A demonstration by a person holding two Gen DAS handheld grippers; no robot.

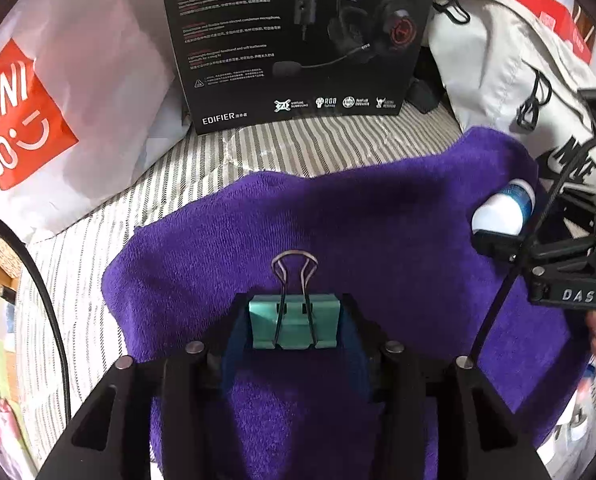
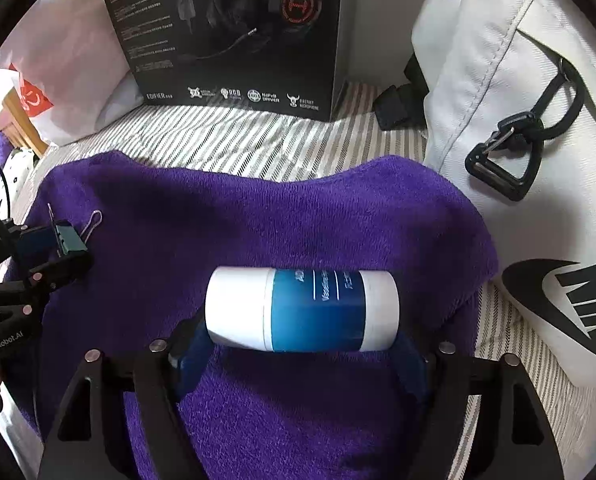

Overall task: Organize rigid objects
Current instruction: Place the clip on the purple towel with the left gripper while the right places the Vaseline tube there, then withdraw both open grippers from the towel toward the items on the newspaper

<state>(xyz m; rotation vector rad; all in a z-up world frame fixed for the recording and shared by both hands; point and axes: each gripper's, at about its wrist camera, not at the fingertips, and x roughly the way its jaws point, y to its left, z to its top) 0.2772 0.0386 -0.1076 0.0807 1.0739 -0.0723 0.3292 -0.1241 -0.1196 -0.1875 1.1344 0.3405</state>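
Note:
A teal binder clip (image 1: 294, 324) lies on the purple towel (image 1: 337, 220), its wire handles pointing away from me. It sits between the pads of my left gripper (image 1: 294, 320), which stand open close beside its two ends. From the right wrist view the same clip (image 2: 70, 240) shows at the left gripper's tips, one handle resting on the towel (image 2: 258, 220). A white bottle with a blue label (image 2: 301, 310) lies sideways on the towel. My right gripper (image 2: 301, 344) is shut on it end to end. The bottle (image 1: 501, 210) also shows in the left wrist view at far right.
A black headset box (image 1: 298, 40) stands behind the towel on the striped bedding (image 1: 317, 140). A white and red shopping bag (image 1: 58, 100) lies at the left, and a white sports bag (image 2: 517, 120) with black straps crowds the right. A cable (image 1: 46, 300) loops at the left.

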